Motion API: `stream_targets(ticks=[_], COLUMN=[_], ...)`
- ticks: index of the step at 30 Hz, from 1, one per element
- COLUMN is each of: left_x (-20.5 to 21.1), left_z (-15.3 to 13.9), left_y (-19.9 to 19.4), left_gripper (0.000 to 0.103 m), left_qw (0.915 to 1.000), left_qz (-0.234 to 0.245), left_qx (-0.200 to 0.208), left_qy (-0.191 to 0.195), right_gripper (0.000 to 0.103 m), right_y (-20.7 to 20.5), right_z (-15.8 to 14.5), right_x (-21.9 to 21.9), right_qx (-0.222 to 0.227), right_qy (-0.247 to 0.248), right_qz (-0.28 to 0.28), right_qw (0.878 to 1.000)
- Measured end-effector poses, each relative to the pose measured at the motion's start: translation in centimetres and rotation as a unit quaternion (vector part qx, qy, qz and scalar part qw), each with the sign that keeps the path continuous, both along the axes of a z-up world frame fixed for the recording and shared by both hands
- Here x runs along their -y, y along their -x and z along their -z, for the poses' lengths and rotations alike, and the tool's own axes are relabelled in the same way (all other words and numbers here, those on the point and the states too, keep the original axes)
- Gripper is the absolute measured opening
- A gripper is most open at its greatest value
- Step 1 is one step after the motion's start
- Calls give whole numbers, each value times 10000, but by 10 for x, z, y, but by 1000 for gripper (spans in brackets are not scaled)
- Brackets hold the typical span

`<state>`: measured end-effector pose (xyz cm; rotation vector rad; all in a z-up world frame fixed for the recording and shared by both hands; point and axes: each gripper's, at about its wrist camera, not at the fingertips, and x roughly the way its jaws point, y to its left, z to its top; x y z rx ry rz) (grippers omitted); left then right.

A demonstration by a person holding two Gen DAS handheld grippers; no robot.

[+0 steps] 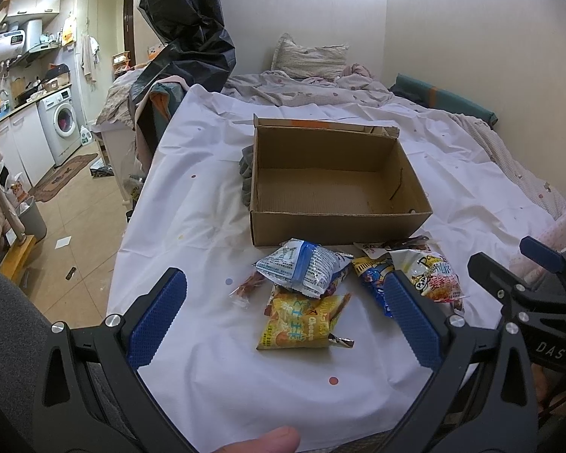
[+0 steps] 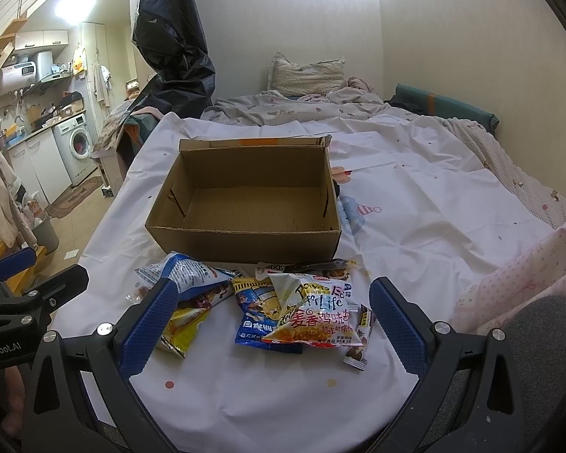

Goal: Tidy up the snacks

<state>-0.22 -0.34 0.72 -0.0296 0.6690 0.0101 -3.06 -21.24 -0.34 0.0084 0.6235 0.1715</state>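
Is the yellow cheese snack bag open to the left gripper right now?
Probably yes: the left gripper is open, and the yellow cheese snack bag lies between its fingers, with only its top under the white-and-blue packet.

The cardboard box point(image 1: 332, 188) is plain brown with an orange strip on its far flap. The sheet point(image 1: 192, 196) is white with scattered small coloured dots. One snack packet point(image 1: 302, 324) is yellow, another point(image 1: 302, 268) white with a blue band, a third point(image 2: 260, 313) dark blue. The gripper pads point(image 1: 156, 317) are textured blue on black frames.
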Motion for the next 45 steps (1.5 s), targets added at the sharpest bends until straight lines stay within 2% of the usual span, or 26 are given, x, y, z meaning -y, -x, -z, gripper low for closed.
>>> stream_targets(ticks=[15, 21, 25, 27, 28, 32, 36, 40, 45], left_x=[-4, -2, -6, -12, -16, -28, -42, -46, -47], left_z=[0, -14, -25, -29, -29, -29, -13, 10, 37], left_y=[-1, -5, -20, -32, -39, -61, -80, -99, -113], left_gripper=[103, 103, 103, 103, 103, 103, 103, 103, 103], left_qw=[9998, 9999, 9996, 9992, 9988, 9963, 9895, 9777, 9600], left_qz=[11, 89, 137, 104, 64, 16, -140, -175, -247], left_qx=[-153, -85, -230, -394, -482, -824, -1365, -1985, -2568], left_qy=[155, -29, -12, 25, 76, 242, 451, 667, 1086], right_gripper=[103, 103, 103, 103, 103, 103, 103, 103, 103], right_y=[0, -12, -31, -47, -57, -78, -103, -133, -154], right_z=[1, -10, -22, -25, -25, -22, -8, 28, 77], right_x=[1, 14, 33, 41, 44, 52, 66, 74, 64], right_qx=[-5, -212, -501, -840, -1050, -1412, -2025, -3074, -3910], right_qy=[-63, -370, -767, -872, -887, -775, -1131, -1425, -1418], right_qz=[-4, -21, -25, -65, -139, -284, -292, -183, -224], right_qw=[10000, 9991, 9958, 9926, 9904, 9865, 9723, 9407, 9091])
